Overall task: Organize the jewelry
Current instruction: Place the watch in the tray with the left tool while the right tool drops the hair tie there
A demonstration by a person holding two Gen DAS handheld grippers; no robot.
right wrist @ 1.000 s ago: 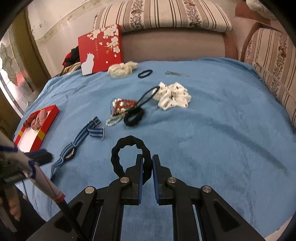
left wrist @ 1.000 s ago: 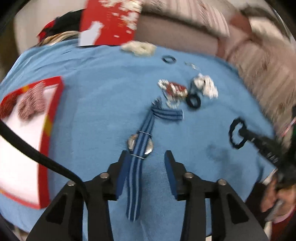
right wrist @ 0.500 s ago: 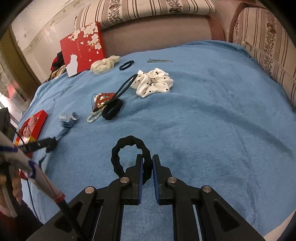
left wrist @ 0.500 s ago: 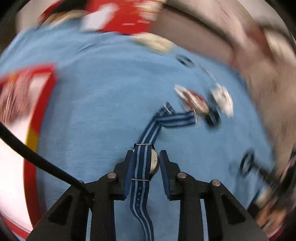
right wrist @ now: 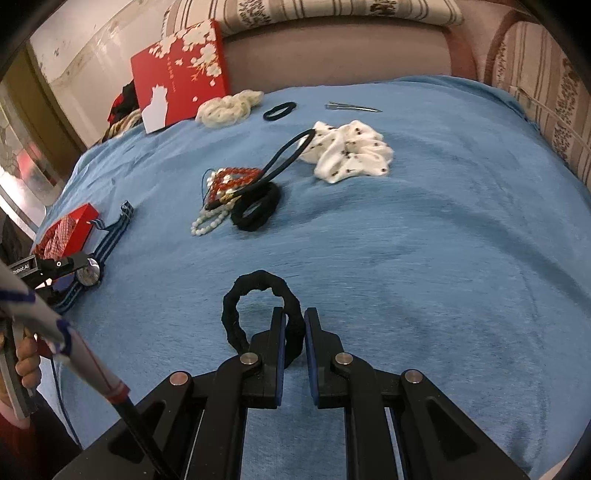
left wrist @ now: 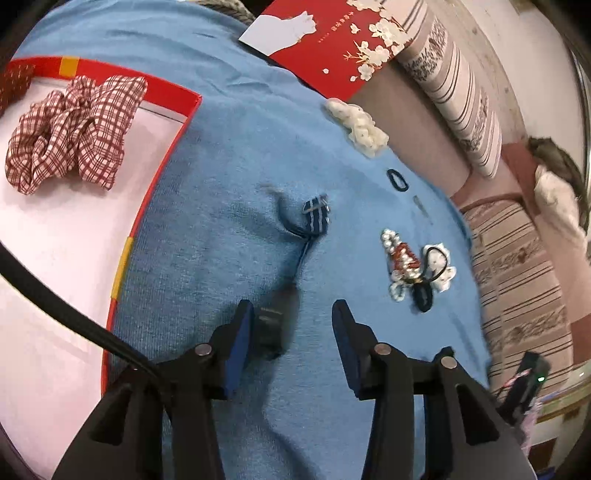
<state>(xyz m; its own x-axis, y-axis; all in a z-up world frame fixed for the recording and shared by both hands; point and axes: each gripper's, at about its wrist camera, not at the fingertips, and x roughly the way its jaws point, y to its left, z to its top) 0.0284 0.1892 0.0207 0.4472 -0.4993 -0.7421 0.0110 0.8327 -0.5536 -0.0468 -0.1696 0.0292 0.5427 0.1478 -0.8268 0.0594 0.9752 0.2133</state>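
While clamped, black scrunchie (right wrist: 258, 314) ring faces upward, right tool (right wrist: 294, 325).

Ahead of your right jaws, a blue cloth (right wrist: 424, 229) covers the whole surface you work over, lying in soft folds. Beyond its far edge stands a sofa with a plain mauve backrest (right wrist: 332, 62) and a striped, flower-patterned cushion (right wrist: 314, 11) on top. To the right of your jaws, a second striped cushion (right wrist: 554, 92) sits in a curved wooden frame. Far left, a pale, scuffed wall (right wrist: 85, 48) meets a dark wooden door frame (right wrist: 40, 99).
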